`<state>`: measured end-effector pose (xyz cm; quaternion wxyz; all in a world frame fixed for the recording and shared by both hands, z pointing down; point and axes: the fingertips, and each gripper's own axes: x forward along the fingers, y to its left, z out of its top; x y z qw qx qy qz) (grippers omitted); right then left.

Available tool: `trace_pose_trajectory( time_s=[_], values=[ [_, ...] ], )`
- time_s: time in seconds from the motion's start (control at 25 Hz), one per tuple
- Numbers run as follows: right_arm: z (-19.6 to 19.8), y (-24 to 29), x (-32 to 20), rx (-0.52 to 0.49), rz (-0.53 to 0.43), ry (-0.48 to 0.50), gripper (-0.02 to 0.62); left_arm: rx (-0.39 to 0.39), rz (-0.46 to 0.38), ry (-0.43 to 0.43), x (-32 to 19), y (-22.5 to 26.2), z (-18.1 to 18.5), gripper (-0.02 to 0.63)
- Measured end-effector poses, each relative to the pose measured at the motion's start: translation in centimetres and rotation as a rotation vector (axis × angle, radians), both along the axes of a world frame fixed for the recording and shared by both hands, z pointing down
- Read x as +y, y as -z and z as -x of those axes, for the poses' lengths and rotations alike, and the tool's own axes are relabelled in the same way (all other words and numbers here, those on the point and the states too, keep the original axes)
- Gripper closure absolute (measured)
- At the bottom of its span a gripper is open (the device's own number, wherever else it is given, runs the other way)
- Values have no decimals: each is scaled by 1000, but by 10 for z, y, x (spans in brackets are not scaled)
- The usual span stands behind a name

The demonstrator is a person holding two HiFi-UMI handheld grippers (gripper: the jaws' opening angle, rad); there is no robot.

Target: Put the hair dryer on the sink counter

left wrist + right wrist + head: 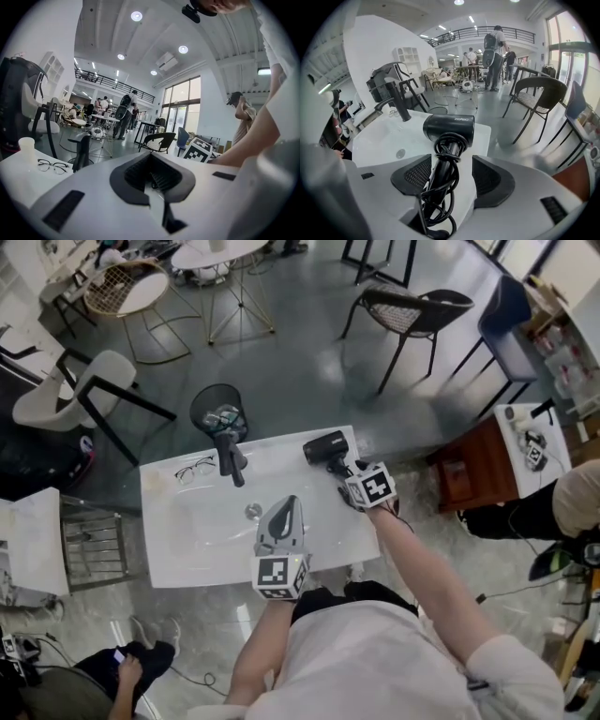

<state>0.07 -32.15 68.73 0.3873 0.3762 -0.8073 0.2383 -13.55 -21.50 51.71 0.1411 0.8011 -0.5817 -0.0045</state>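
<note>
The white worktop (187, 549) carries the dryer (325, 448) at its far right corner. The right gripper (345, 472) has fingers spread either side of the dryer's cord-wrapped handle. The left gripper (284, 512) has fingers pressed together, empty.

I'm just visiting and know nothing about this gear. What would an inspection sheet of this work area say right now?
Surface: white sink counter, black faucet at its back.
Job's things: hair dryer lying at the counter's far right corner.
Clutter: glasses beside the faucet; paper cup.
Grippers: left tongs shut, empty; right tongs open, astride the dryer's handle.
Cables: cord wound round the dryer's handle.
Surroundings: waste basket behind the counter; black chair beyond.
</note>
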Motion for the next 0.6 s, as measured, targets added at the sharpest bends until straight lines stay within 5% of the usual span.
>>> trace_pose_trajectory(
  time_s=[0.36,0.6],
  values=[
    [-7,38,7,-88,-113,-12,339,-6,-7,-36,8,4,-19,604],
    [-3,81,21,-212,-224,-8,482,-13,-10,-30,15,5,-18,604]
  ],
)
